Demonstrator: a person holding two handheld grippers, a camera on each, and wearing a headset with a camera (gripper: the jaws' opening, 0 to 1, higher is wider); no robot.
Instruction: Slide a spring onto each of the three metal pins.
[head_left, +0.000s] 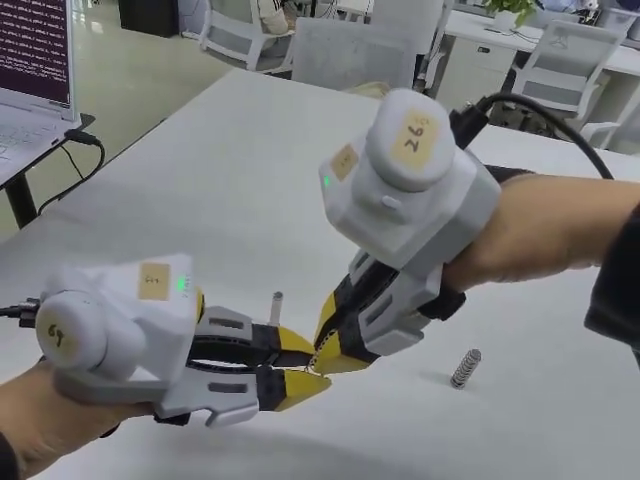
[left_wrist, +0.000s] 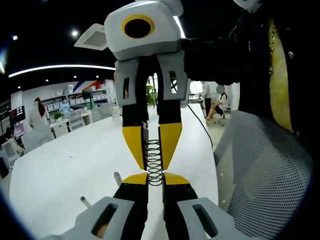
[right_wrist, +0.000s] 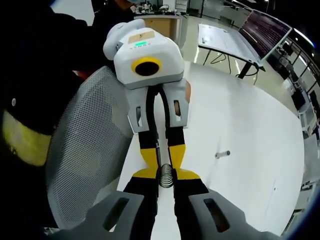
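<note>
My left gripper (head_left: 305, 370) and my right gripper (head_left: 332, 352) meet tip to tip low over the white counter (head_left: 250, 180), the left coming in from the lower left and the right slanting down from the upper right. In the head view their yellow tips are touching or nearly so, and what sits between them is hidden.

In the left gripper view the spring (left_wrist: 154, 160) stands in line between the two pairs of tips. Its lower end is pinched between the yellow tips of my left gripper (left_wrist: 155, 179), whose jaws are closed down to a narrow slit. Its upper part runs up between the tips of my right gripper (left_wrist: 154, 142), which press on it from both sides.

In the right gripper view the spring (right_wrist: 166, 176) shows nearly end-on, its coils clamped between the tips of my right gripper (right_wrist: 166, 174), also almost fully closed. Beyond it, a thin grey piece runs up between the tips of my left gripper (right_wrist: 163, 154); I cannot tell whether that is more of the spring or something else.

A pin (head_left: 277, 305) stands upright on the counter just behind the joined tips. In the left gripper view a pin (left_wrist: 117, 177) and a second pin (left_wrist: 85, 201) rise from the counter to the left of my jaws. A loose spring (head_left: 465, 368) lies on the counter to the right, apart from both grippers. A laptop (head_left: 30, 60) sits on another desk at the far left.
</note>
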